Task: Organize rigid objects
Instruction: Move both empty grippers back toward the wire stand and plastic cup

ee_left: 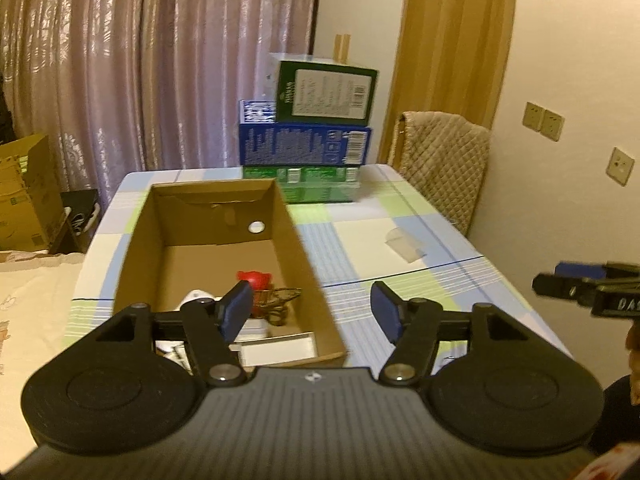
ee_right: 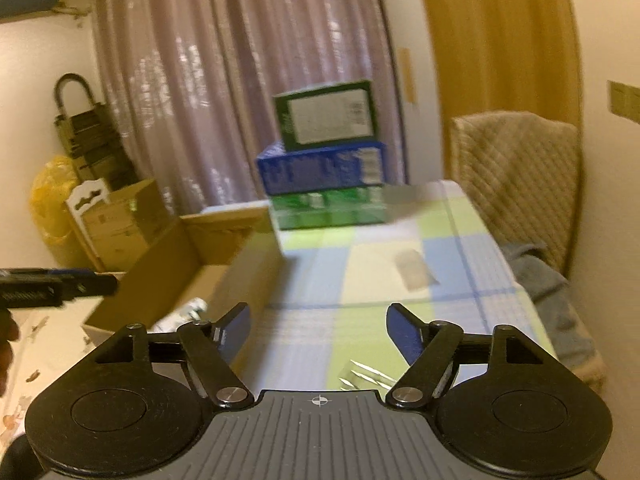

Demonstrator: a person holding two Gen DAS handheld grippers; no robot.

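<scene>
An open cardboard box (ee_left: pixel 308 264) stands on the checked tablecloth (ee_left: pixel 360 240). Inside it lie a red object (ee_left: pixel 254 279), a white rounded object (ee_left: pixel 196 296), a brass wire piece (ee_left: pixel 282 300) and a flat white box (ee_left: pixel 276 348). My left gripper (ee_left: pixel 312 304) hangs open over the box's near right wall, with nothing between its blue pads. My right gripper (ee_right: pixel 320 320) is open and empty above the cloth to the right of the cardboard box (ee_right: pixel 180 264). Metal fork tines (ee_right: pixel 366 374) lie on the cloth just under it. Each gripper shows at the edge of the other's view.
Three stacked cartons stand at the table's far end: dark green (ee_left: pixel 328 92) on blue (ee_left: pixel 304 144) on light green (ee_left: pixel 316 184). A clear plastic piece (ee_left: pixel 404 244) lies mid-table. A quilted chair (ee_left: pixel 444 164) is at the right, floor boxes (ee_left: pixel 24 196) at the left.
</scene>
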